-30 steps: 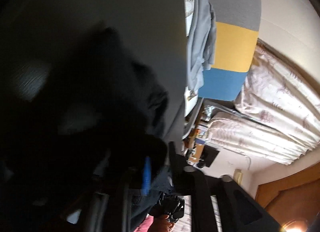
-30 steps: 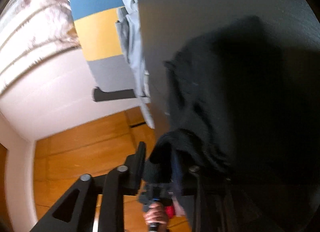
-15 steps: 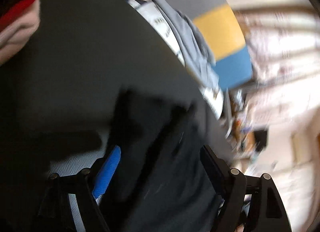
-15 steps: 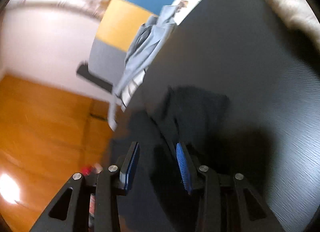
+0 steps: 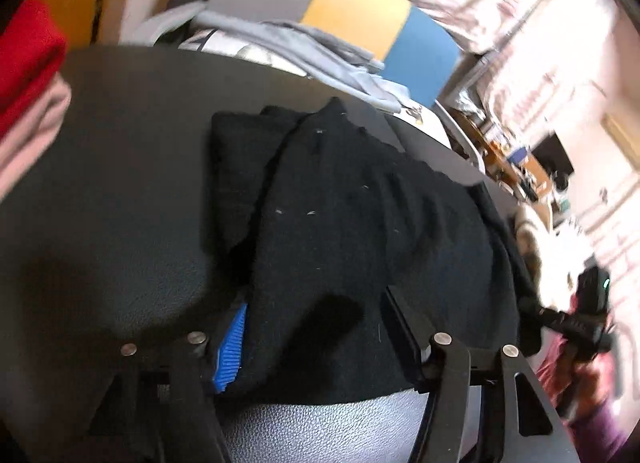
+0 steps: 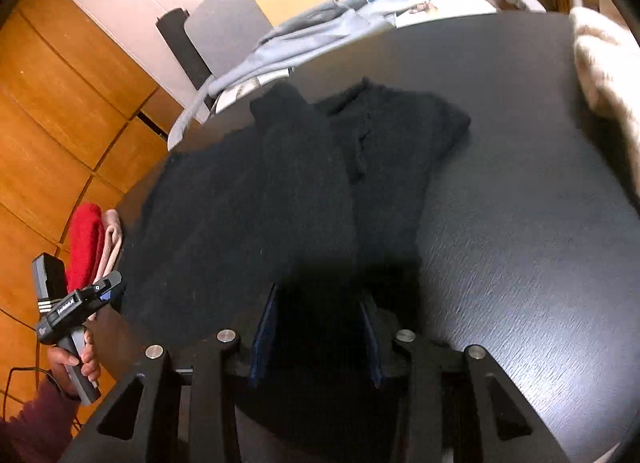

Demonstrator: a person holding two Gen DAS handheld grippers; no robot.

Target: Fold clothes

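A black knit garment lies folded lengthwise on the dark round table. Its near hem runs between the fingers of my left gripper. Those jaws are closing, and cloth hides part of the blue pad, but I see no pinch. In the right wrist view the same garment reaches into my right gripper. Its pads stand apart with dark cloth and shadow in the gap. A hand holds the left gripper's handle at the table's left edge.
Folded red and pink clothes sit at the table's left rim. A cream fluffy garment lies at the far right. A light grey-blue garment drapes over a chair with a grey, yellow and blue back beyond the table.
Both views have rolled upright and drawn back from the cloth. A second ago each gripper was shut on bunched black fabric. Now the garment lies spread on the table and the jaws stand apart.
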